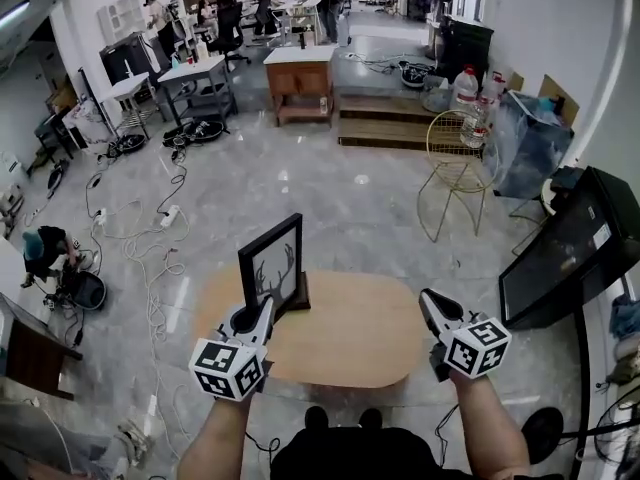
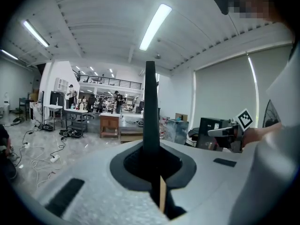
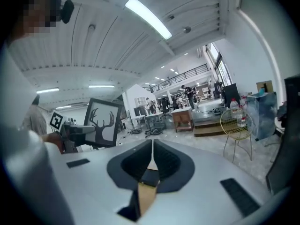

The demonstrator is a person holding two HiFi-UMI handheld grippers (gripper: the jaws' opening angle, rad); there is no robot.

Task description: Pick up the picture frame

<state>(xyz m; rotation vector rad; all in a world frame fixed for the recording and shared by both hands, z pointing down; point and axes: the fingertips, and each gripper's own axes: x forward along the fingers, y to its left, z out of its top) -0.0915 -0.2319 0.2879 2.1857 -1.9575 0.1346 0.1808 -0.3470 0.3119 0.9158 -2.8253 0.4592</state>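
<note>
The picture frame [image 1: 272,265] is black with a deer-antler print and stands upright over the left end of the oval wooden table [image 1: 350,333]. My left gripper [image 1: 268,308] is shut on its lower right edge. In the left gripper view the frame's edge [image 2: 150,111] rises as a dark bar from between the closed jaws. My right gripper [image 1: 428,300] hovers over the table's right end, shut, with nothing between its jaws. The right gripper view shows its jaws [image 3: 151,156] pressed together, and the frame [image 3: 104,122] off to the left.
A gold wire chair [image 1: 455,168] stands beyond the table to the right. A black screen [image 1: 565,253] leans at the far right. Cables [image 1: 150,238] trail over the floor on the left, near a crouching person [image 1: 45,253]. A wooden cabinet [image 1: 300,78] is far behind.
</note>
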